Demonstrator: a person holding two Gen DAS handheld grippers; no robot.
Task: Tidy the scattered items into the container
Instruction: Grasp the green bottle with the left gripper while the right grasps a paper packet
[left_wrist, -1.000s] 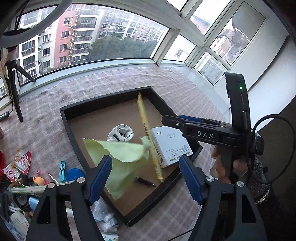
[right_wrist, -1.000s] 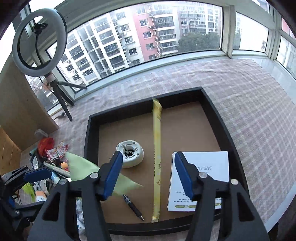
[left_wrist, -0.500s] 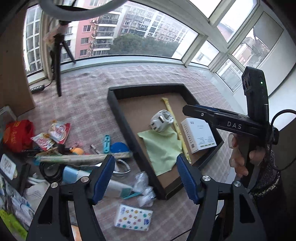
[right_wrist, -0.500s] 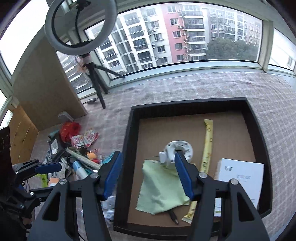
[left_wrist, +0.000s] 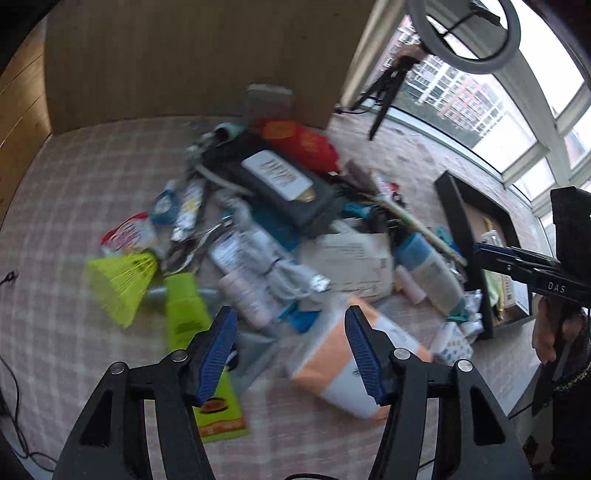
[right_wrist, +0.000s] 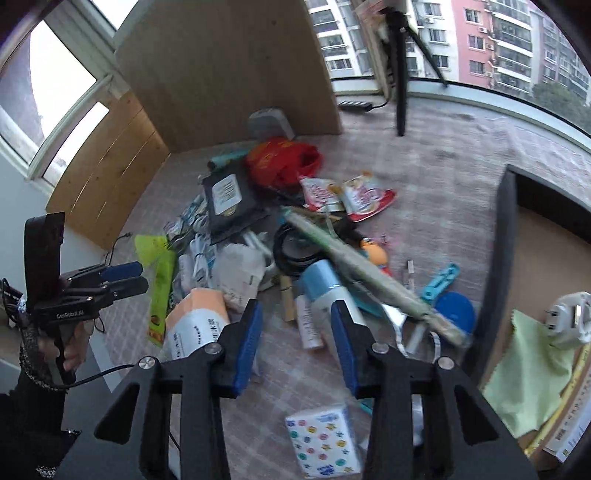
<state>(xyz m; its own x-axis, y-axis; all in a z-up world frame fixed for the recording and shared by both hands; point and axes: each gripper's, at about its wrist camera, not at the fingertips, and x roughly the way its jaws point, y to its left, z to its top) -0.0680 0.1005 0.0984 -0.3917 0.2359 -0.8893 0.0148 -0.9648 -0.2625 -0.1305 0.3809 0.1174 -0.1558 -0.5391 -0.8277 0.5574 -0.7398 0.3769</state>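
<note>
Between items, reaching for the pile (right_wrist: 280, 236). Left gripper (left_wrist: 291, 350) and right gripper (right_wrist: 295, 339) both apart, empty, jaws just closing somewhat. Tray (right_wrist: 502, 258) at three o'clock. Next: pick one item, likely the orange packet (left_wrist: 343, 365), and clamp.

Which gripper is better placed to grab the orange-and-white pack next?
Left, probably. The left gripper, jaws open and empty after closing partway, has the orange-and-white pack just ahead. The right gripper, also empty, faces the blue-capped bottle; the pack lies to its left.
</note>
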